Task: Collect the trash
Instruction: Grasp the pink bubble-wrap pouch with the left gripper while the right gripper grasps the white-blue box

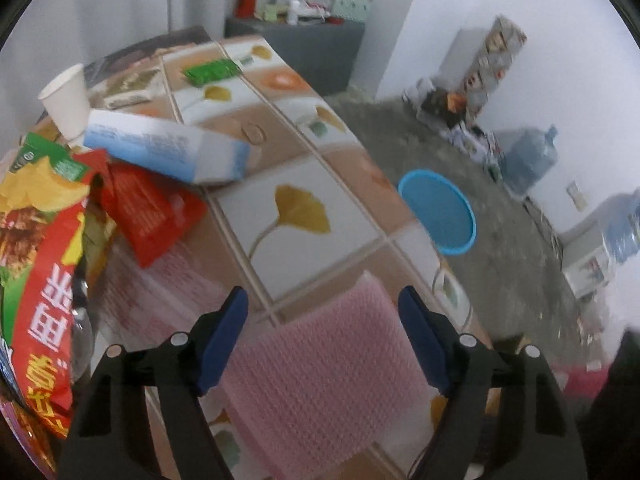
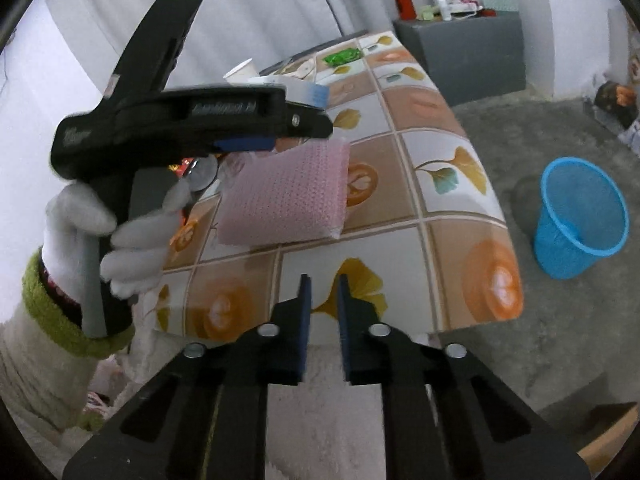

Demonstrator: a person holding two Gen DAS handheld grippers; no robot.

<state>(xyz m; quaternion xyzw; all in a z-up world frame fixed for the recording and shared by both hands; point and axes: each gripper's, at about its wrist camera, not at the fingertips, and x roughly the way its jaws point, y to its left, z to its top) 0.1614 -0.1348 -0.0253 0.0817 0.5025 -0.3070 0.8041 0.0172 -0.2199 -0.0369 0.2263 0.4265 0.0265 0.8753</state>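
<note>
Approach step of trash collection. The left claw (image 1: 322, 336) stands released, jaws apart over the pink bubble-wrap sheet (image 1: 320, 364) on the tiled worktop (image 1: 304, 176), not yet gripping it. The right claw (image 2: 323, 312) is nearly clenched on nothing. The next move probably calls for lowering, closing on the sheet, then carrying it to the blue bin (image 2: 580, 216) on the floor (right of the worktop). Counted: one paper cup (image 1: 66, 100), one white-and-blue carton (image 1: 168, 148), at least two snack bags (image 1: 36, 248), one bin.

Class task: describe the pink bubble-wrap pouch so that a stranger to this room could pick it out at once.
Start at the table with its ginkgo-leaf cloth. Near its front edge lies the pink bubble-wrap pouch, flat. Unlike the glossy red snack bags nearby, it is pale, dimpled and unprinted.
</note>
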